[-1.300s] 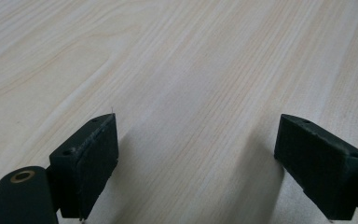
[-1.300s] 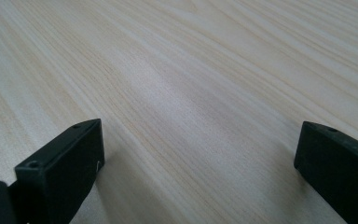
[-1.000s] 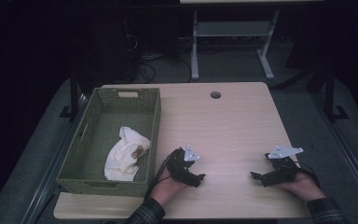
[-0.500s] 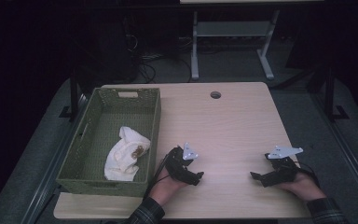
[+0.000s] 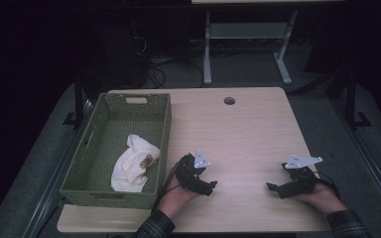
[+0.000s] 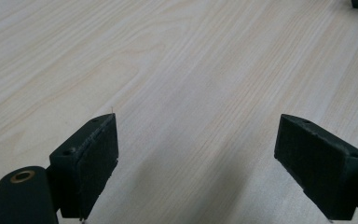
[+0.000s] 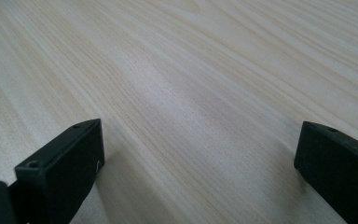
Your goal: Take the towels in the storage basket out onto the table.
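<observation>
Left claw (image 5: pixel 212 184) and right claw (image 5: pixel 270 187) both gape wide, empty, on the desk (image 5: pixel 248 134); basket (image 5: pixel 164 124) left of them.

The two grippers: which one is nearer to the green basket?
The left gripper, held beside the green basket with only a narrow strip of table between them. The right gripper is far across the table, near its other edge.

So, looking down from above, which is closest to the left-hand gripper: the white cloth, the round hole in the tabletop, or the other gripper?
From the left gripper:
1. White cloth, in the green basket to its left.
2. Right gripper, across the table's near edge.
3. Round hole, near the far edge.

The first two are fairly close.
</observation>
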`<state>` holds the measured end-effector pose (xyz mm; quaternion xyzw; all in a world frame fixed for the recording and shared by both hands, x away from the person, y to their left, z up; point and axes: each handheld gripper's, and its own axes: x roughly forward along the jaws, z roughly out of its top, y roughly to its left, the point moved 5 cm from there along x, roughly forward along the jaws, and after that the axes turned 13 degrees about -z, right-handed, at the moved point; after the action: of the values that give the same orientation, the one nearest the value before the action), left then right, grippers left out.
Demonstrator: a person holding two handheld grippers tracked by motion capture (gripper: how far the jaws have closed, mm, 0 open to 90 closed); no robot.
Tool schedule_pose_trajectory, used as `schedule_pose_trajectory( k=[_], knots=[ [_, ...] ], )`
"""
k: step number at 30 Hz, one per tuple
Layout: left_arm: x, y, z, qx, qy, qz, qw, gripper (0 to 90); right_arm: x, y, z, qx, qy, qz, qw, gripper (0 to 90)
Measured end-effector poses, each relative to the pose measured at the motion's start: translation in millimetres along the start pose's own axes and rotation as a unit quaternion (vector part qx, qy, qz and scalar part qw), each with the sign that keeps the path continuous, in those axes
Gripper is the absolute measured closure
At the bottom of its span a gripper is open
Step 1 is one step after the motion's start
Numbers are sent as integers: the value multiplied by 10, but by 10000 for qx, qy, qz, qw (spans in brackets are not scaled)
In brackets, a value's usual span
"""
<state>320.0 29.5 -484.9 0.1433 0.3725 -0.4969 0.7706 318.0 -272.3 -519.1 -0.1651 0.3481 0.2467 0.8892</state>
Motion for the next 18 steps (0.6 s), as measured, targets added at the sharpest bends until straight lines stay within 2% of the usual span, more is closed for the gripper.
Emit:
schedule_pose_trajectory(
  k=[6, 18],
  knots=[
    [-50, 3, 30, -9, -44, 36, 10000, 129, -1, 1, 0, 7, 6, -2, 10000, 10],
    [-134, -12, 115, -36, -149, -29, 9999, 129, -1, 1, 0, 7, 6, -1, 10000, 10]
  ],
)
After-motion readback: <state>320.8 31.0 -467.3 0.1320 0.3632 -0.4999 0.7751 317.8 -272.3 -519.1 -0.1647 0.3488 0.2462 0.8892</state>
